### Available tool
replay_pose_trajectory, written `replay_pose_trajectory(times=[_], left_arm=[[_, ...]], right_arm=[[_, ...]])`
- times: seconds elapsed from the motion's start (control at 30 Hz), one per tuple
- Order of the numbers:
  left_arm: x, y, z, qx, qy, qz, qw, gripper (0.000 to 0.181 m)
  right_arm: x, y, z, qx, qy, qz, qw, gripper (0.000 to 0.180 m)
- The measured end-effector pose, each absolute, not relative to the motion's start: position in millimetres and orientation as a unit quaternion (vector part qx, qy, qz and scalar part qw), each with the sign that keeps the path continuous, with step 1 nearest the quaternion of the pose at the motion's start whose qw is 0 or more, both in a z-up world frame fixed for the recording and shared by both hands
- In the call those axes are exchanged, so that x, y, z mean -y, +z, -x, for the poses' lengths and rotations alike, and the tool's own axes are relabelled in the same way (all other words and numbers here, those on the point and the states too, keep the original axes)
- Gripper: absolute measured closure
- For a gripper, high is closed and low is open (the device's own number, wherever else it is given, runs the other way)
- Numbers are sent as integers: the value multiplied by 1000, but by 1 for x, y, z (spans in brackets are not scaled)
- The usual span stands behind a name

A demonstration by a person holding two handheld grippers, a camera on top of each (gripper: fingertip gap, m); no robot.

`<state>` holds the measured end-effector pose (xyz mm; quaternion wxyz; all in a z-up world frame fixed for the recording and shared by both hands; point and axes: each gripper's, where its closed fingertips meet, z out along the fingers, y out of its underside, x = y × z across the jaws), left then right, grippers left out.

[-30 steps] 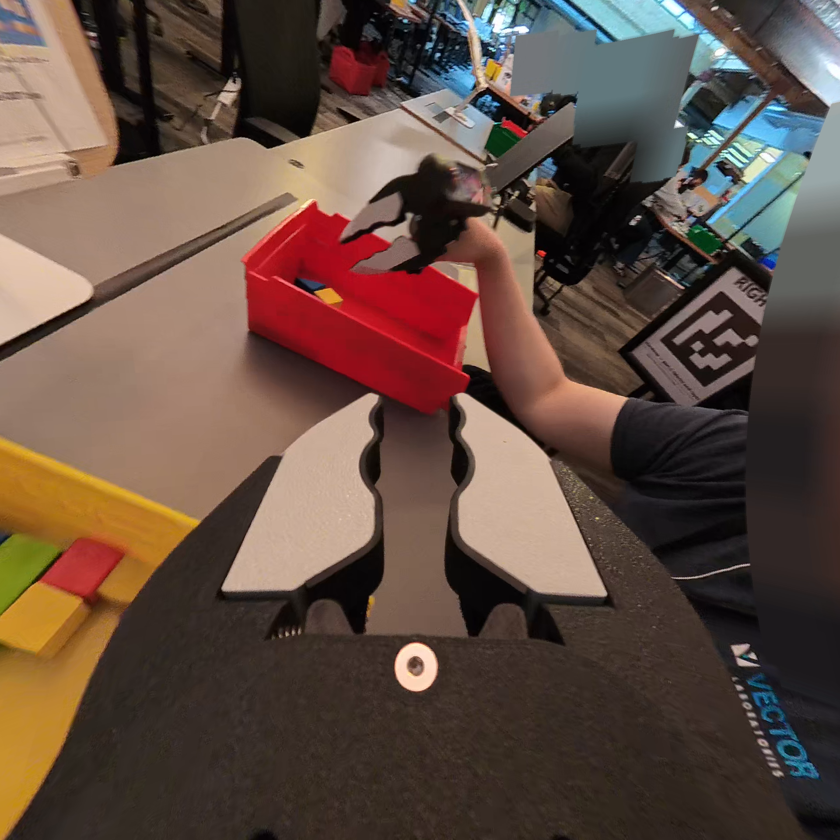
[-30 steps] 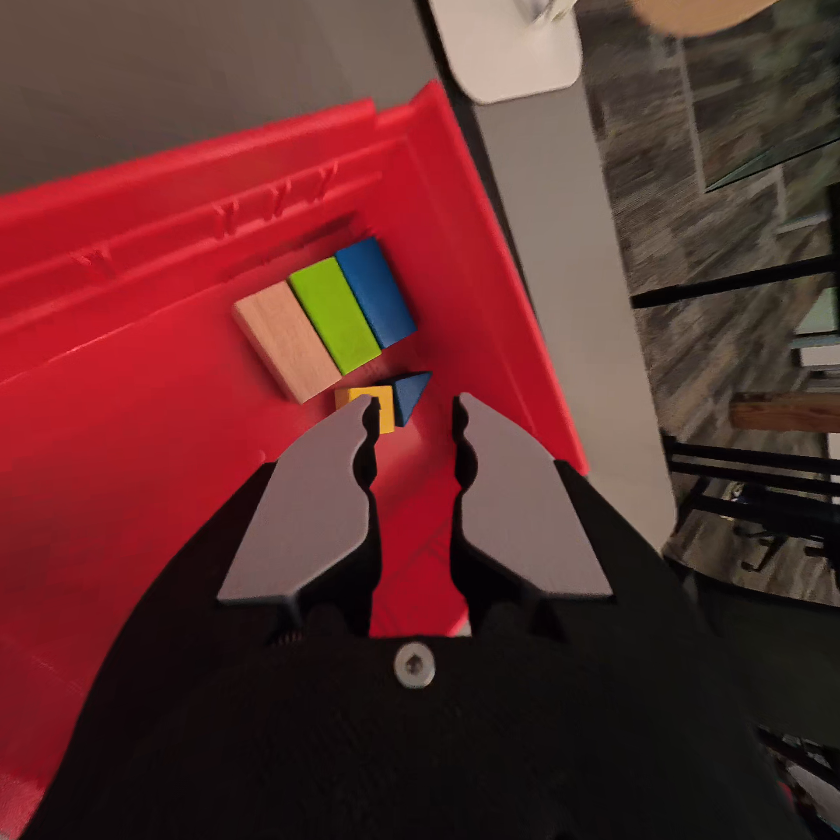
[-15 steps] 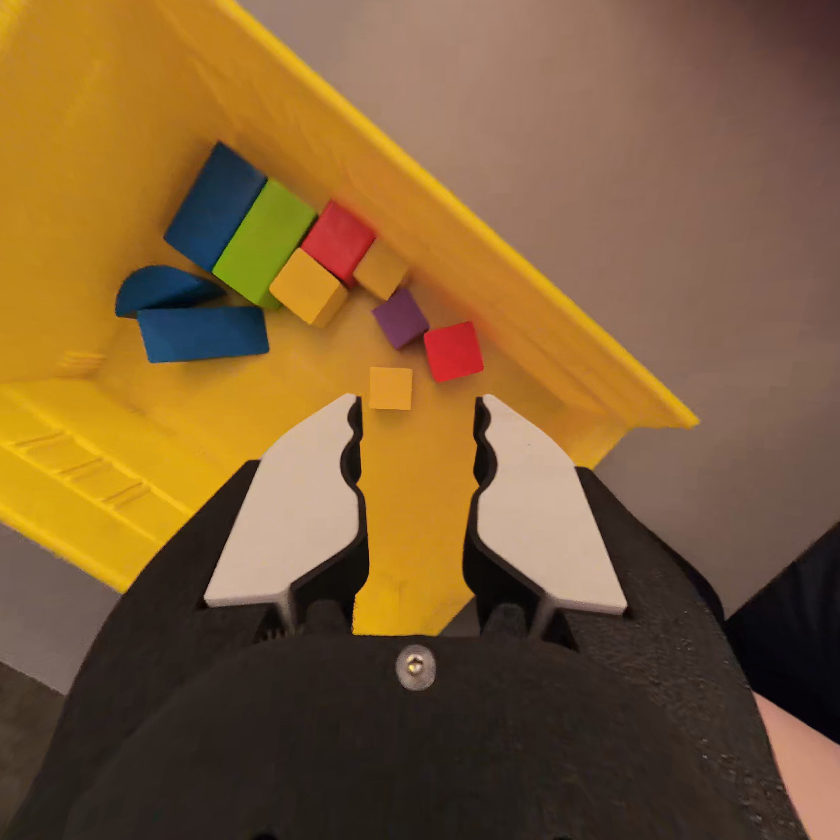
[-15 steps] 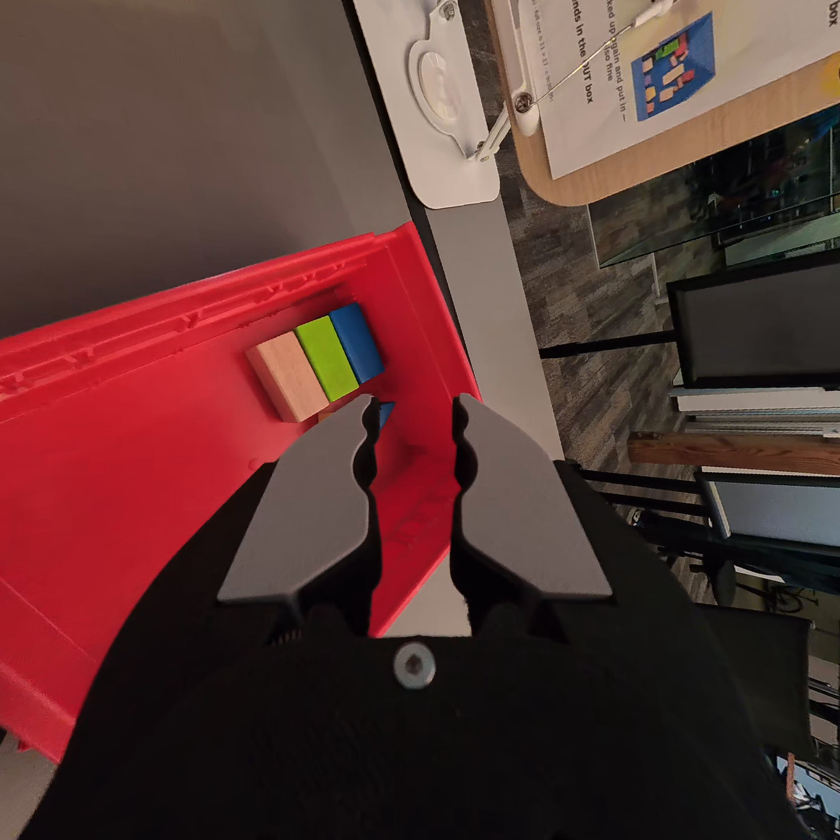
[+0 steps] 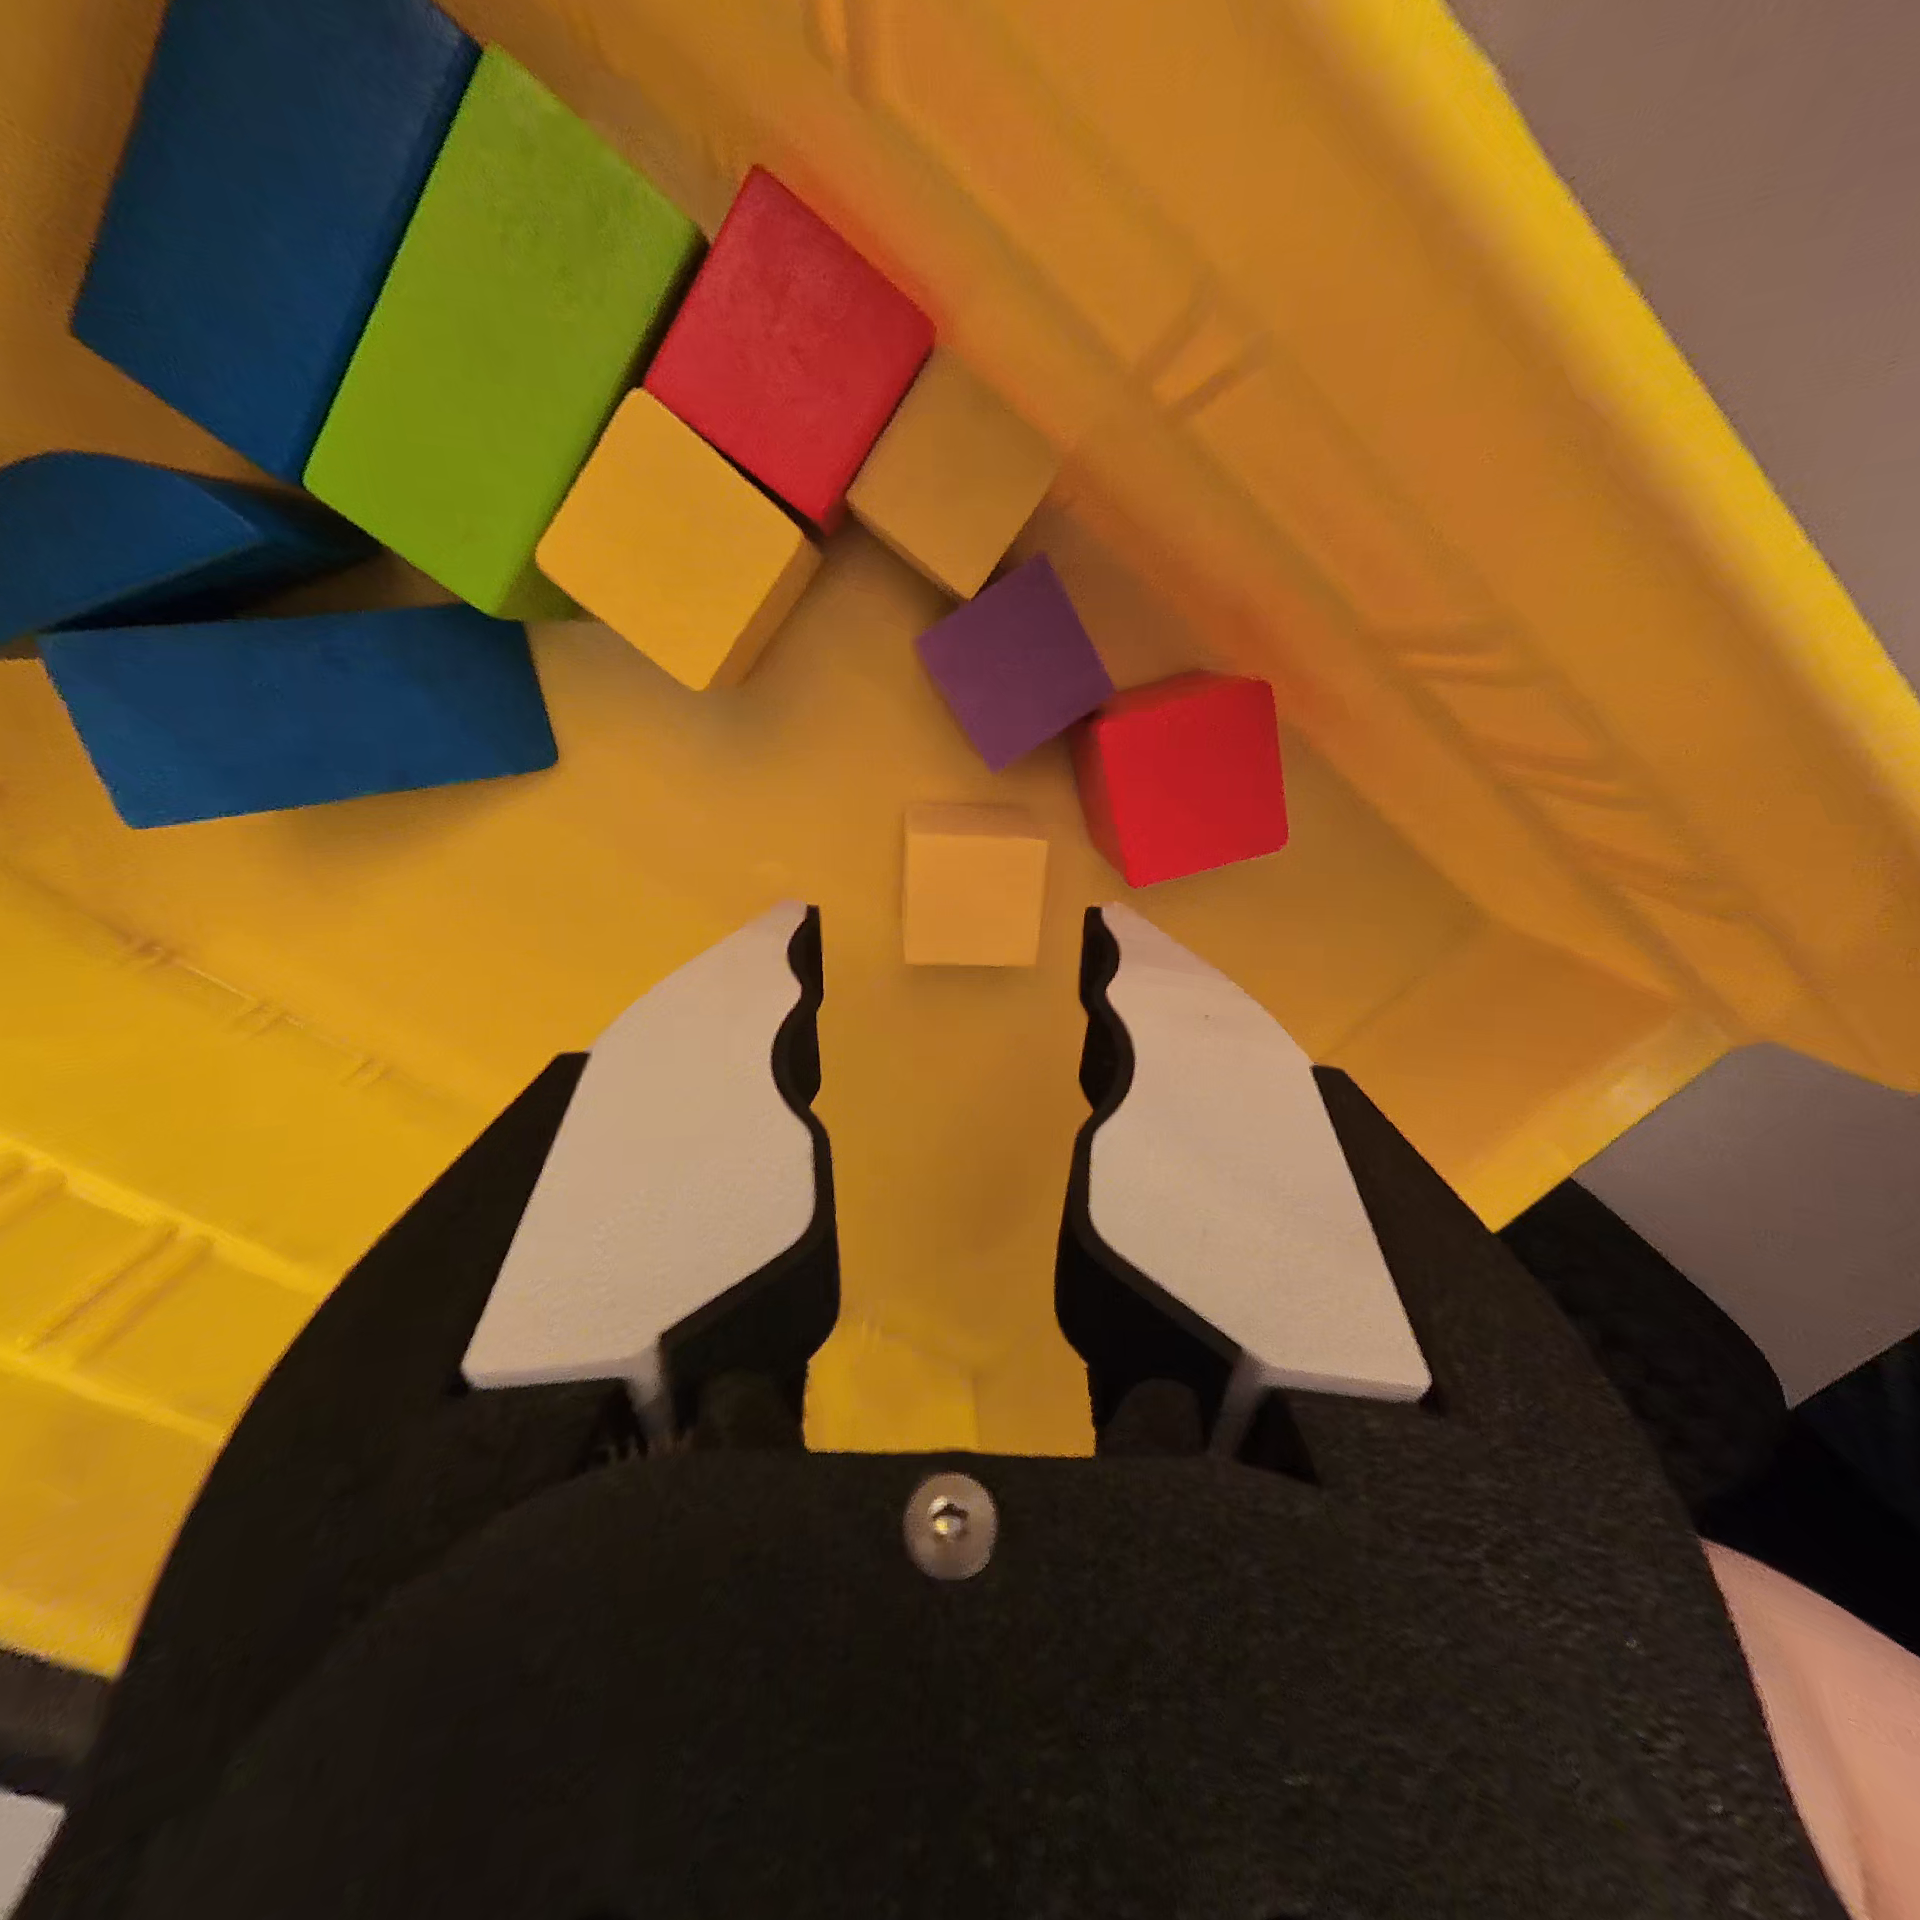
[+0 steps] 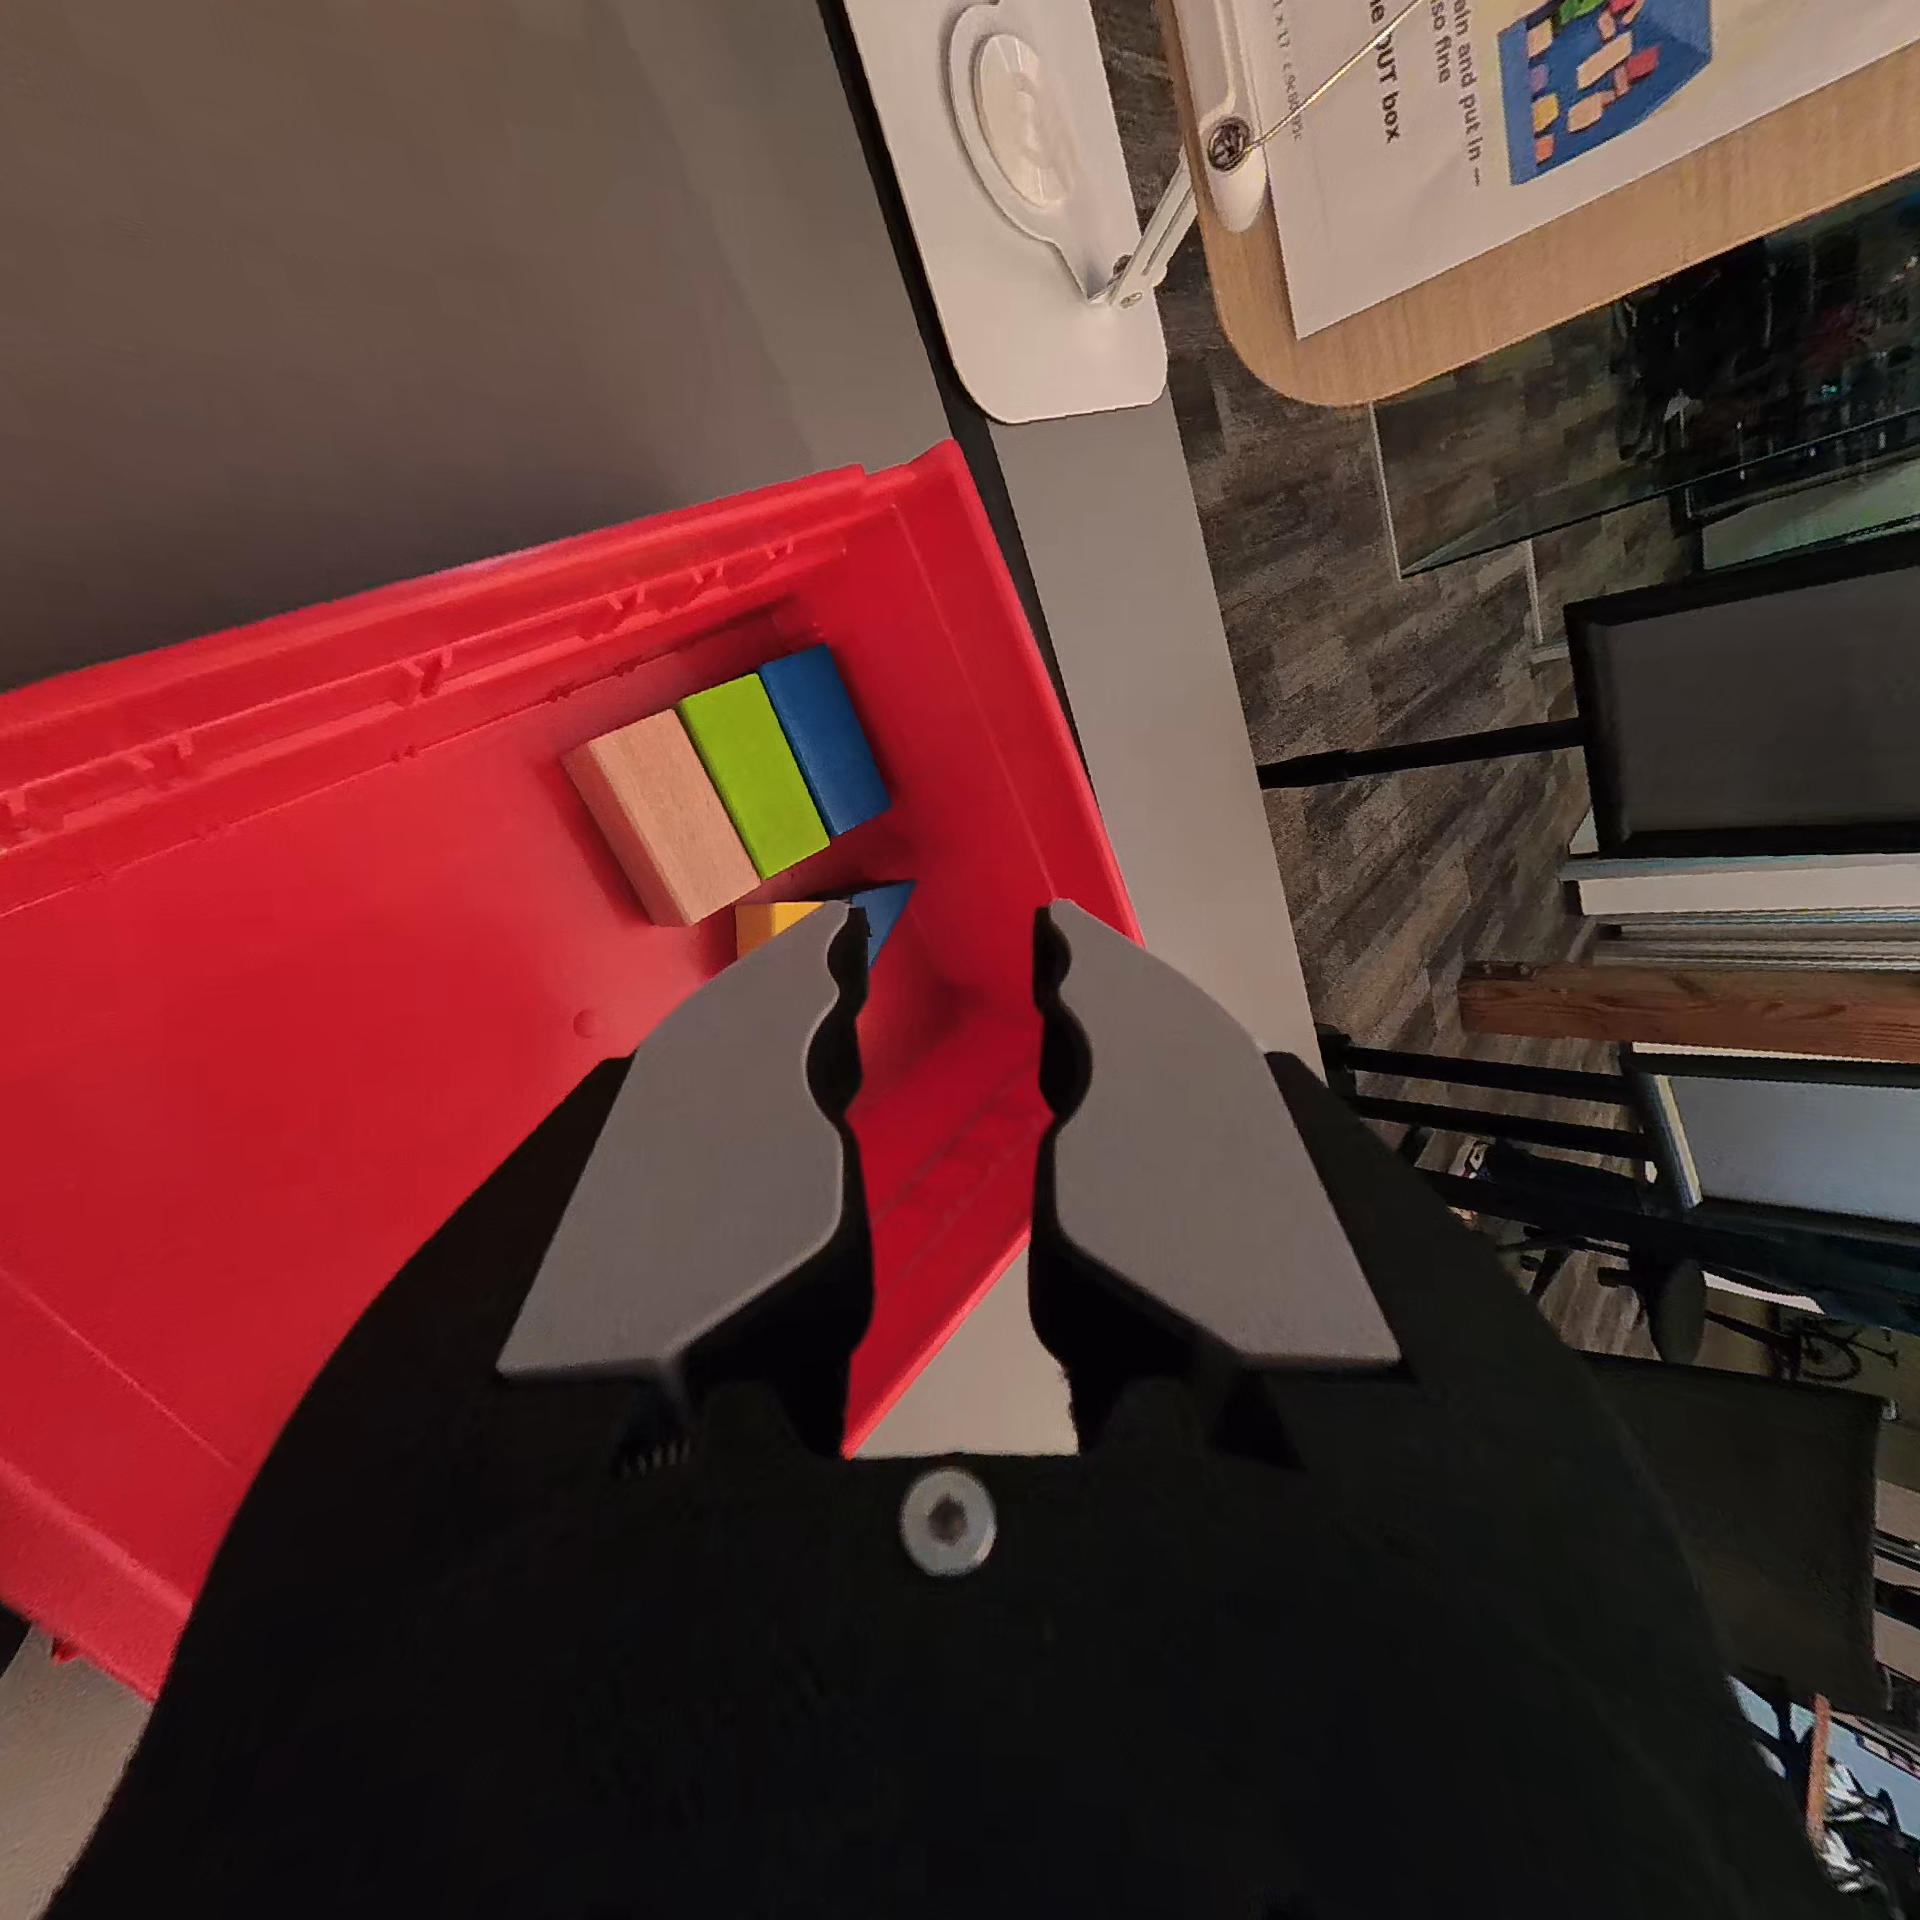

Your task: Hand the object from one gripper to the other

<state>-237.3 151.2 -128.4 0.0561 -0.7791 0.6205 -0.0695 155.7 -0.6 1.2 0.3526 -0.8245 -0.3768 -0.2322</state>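
Note:
My left gripper [image 5: 945,914] is open and empty, low inside the yellow bin [image 5: 1351,436]. A small yellow cube [image 5: 971,883] lies just ahead of its fingertips, in line with the gap. A purple cube [image 5: 1013,660] and a red cube [image 5: 1184,779] lie close beyond it on the right. My right gripper [image 6: 945,920] is open and empty, above the right end of the red bin [image 6: 312,987]. A small yellow block [image 6: 774,920] and a blue wedge [image 6: 883,909] show partly behind its left fingertip.
The yellow bin also holds blue blocks [image 5: 260,218], a green block [image 5: 499,343], a red block [image 5: 790,332] and yellow cubes [image 5: 675,535]. The red bin holds a wooden block [image 6: 665,816], a green block [image 6: 764,774] and a blue block [image 6: 826,738]. A white stand base [image 6: 1039,229] sits near the table edge.
My left gripper swung from facing the red bin to over the yellow bin, then dropped toward the small yellow cube. My right gripper rose and pulled back from the red bin's blocks.

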Motion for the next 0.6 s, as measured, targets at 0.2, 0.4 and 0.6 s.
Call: replay_pose_trajectory(times=[0.2,0.4,0.6], left_arm=[[-156,-140,241,-616,-52,785,43,135],[-154,-145,240,-614,-67,786,33,137],[-149,-152,240,-619,-67,782,10,149]], right_arm=[[3,-3,-161,373,-232,830,343,148],[3,-4,-162,374,-231,831,341,148],[4,-8,-164,375,-233,834,330,149]])
